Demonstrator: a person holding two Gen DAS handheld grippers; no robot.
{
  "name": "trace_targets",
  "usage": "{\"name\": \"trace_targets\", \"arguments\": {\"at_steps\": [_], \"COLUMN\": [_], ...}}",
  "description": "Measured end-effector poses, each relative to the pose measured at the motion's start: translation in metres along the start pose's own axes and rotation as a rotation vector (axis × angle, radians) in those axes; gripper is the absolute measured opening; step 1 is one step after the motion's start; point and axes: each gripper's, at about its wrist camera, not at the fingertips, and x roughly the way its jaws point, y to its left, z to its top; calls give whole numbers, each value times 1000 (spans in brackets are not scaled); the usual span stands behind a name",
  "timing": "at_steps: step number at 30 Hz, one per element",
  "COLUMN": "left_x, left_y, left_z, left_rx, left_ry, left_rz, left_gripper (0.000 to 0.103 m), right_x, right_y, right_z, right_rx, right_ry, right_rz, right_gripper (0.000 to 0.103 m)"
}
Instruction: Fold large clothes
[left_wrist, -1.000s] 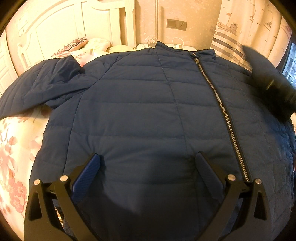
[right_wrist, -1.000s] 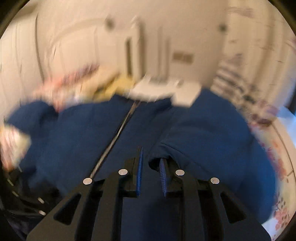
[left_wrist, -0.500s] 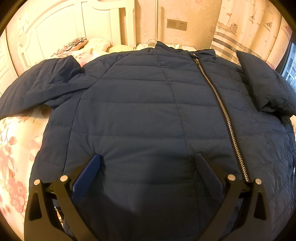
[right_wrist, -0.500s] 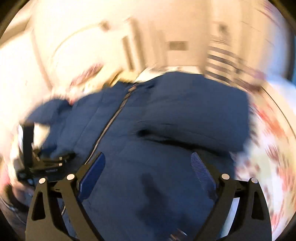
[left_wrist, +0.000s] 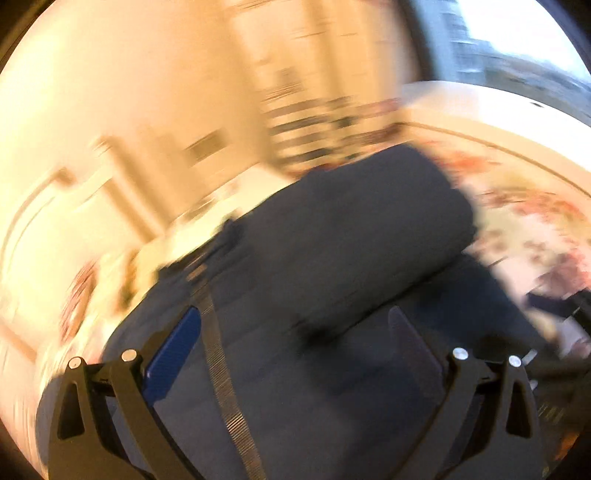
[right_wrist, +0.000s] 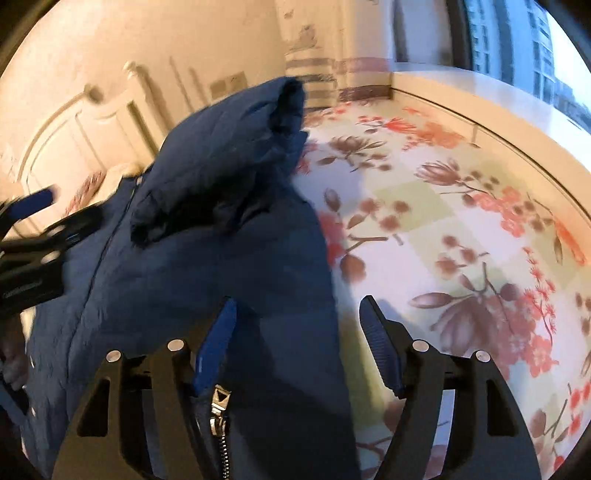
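Note:
A navy quilted jacket (right_wrist: 207, 258) lies front up on a floral bedsheet (right_wrist: 461, 229). Its right sleeve (right_wrist: 229, 147) is folded in over the chest. The sleeve also shows in the blurred left wrist view (left_wrist: 362, 236), beside the zipper (left_wrist: 218, 365). My right gripper (right_wrist: 299, 339) is open and empty over the jacket's lower right edge, with the zipper pull (right_wrist: 218, 410) by its left finger. My left gripper (left_wrist: 291, 343) is open and empty above the jacket body; it also shows at the left edge of the right wrist view (right_wrist: 29, 236).
A white headboard (right_wrist: 85, 136) stands at the far end of the bed. A window ledge (right_wrist: 491, 107) and window run along the right side. Striped curtains (right_wrist: 321, 77) hang in the corner.
My right gripper let go of the sleeve, which now rests folded over the chest, and moved down to the jacket's lower right edge. My left gripper swung quickly to the right.

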Motion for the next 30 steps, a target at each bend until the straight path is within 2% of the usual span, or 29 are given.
{"name": "trace_targets", "arguments": {"at_steps": [1,4,6,7,8,10,11,12,16,17,18,19,20,23,28,30], "left_x": [4,21,28,34,35,25,14,8,-13,-14,-16,-20,-22,-23,-20,-18], "left_y": [-14,-62,-81,-83,-83,-68,-50,-35,71,91,113,138,158,204,249,261], "left_z": [8,24,25,27,29,30,30,27,-7,-16,-31,-49,-65,-114,-187,-214], "left_rx": [45,206,255,266,249,139,40,-29,-477,-551,-627,-699,-739,-879,-1047,-1104], "left_ry": [-10,-10,-3,0,5,-40,-78,-93,-126,-123,-118,-120,-116,-85,-44,-33], "left_rz": [-18,7,42,63,20,-24,-56,-81,-251,-290,-307,-257,-237,-272,-282,-323], "left_gripper": [101,101,92,64,42,27,24,23,21,20,16,16,16,16,16,16], "right_x": [1,-1,0,0,1,1,1,2,1,0,0,1,1,1,2,2], "right_y": [-2,-7,-5,-3,-3,-3,-4,-4,-3,-2,-1,-1,-1,1,1,2], "right_z": [0,0,0,-1,0,0,0,0,0,0,0,0,0,0,0,1], "right_rx": [19,41,29,24,23,26,29,29,24,22,19,19,18,14,9,4], "right_ry": [-2,-13,-8,-8,-7,-7,-8,-8,-8,-9,-9,-5,-4,-3,0,2], "right_rz": [16,34,29,24,22,26,29,30,36,41,36,25,24,21,15,11], "right_gripper": [68,68,69,69,69,69,69,69,71,72,74,75,75,75,75,76]}}
